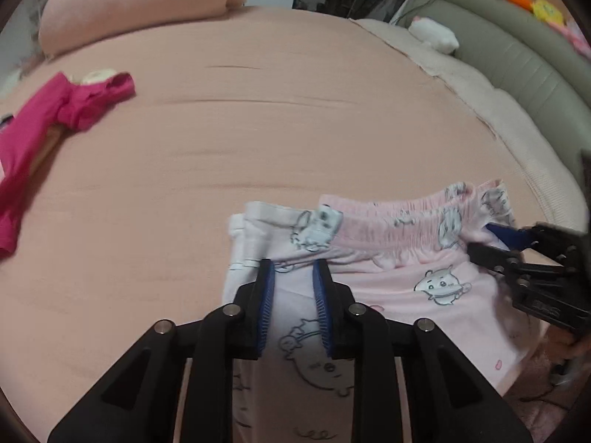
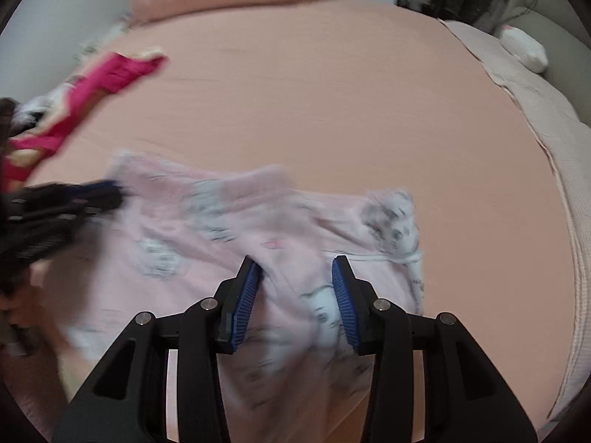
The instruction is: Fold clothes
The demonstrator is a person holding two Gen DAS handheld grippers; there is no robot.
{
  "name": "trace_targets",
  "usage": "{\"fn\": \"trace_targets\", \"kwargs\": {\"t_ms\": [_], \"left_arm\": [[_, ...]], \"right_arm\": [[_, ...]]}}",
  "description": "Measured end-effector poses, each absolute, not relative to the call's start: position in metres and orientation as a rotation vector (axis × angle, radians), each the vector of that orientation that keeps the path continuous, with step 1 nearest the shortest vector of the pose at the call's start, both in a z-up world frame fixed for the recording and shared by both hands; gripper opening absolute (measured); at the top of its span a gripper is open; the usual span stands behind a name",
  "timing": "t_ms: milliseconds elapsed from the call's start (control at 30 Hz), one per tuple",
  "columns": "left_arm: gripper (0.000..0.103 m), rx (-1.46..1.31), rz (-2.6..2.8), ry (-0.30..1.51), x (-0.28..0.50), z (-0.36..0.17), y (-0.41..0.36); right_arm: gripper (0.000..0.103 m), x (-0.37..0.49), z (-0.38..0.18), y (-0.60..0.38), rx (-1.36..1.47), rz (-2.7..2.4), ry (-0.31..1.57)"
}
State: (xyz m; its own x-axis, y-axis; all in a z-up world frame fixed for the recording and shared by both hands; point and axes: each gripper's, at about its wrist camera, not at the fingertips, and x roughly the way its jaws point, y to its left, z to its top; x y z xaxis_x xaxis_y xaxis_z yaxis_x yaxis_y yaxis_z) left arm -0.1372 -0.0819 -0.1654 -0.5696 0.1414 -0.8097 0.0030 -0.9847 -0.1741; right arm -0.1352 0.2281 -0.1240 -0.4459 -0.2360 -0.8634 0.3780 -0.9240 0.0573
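Note:
Pale pink pyjama trousers (image 1: pixel 406 258) with cartoon prints lie crumpled on the pink bed sheet (image 1: pixel 258 129), with the elastic waistband toward the far side. My left gripper (image 1: pixel 293 269) is open and low over the left part of the cloth, and fabric shows in the gap between its blue pads. In the right wrist view the trousers (image 2: pixel 207 243) are blurred. My right gripper (image 2: pixel 297 269) is open there, with a ridge of fabric lying between its fingers. The right gripper (image 1: pixel 484 240) reaches the waistband's right end. The left gripper (image 2: pixel 110 193) sits at the cloth's left edge.
A magenta garment (image 1: pixel 55 110) lies spread at the bed's far left, also blurred in the right wrist view (image 2: pixel 92 88). Pink pillows (image 1: pixel 140 0) sit at the head. A beige blanket (image 1: pixel 498 118), a white plush toy (image 1: pixel 434 35) and a grey-green padded edge (image 1: pixel 517 55) line the right side.

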Motion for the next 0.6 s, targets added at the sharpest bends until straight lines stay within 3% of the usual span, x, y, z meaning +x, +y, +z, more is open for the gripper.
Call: {"fn": "trace_targets", "kwargs": {"t_ms": [67,267,400,467,600], "left_arm": [[0.028,-1.389,2.781,-0.245,-0.132,-0.151,-0.089],[0.038,-1.289,2.601,-0.204,-0.102,-0.143,-0.056],[0.043,-1.380,2.526,0.105,-0.095,-0.165,-0.014],[0.043,-1.417,2.534,0.089,-0.095,-0.167,-0.021],[0.043,-1.545,2.670,0.031,-0.085,-0.163,-0.060]], "right_arm": [[0.046,-0.133,-0.119,0.235,1.410,-2.423,0.107],[0.046,-0.083,-0.097,0.221,1.313,-2.419,0.163],[0.046,-0.053,-0.115,0.199,1.322,-2.399,0.362],[0.046,-0.050,-0.128,0.200,1.341,-2.429,0.451],[0.046,-0.064,-0.114,0.225,1.400,-2.532,0.438]]}}
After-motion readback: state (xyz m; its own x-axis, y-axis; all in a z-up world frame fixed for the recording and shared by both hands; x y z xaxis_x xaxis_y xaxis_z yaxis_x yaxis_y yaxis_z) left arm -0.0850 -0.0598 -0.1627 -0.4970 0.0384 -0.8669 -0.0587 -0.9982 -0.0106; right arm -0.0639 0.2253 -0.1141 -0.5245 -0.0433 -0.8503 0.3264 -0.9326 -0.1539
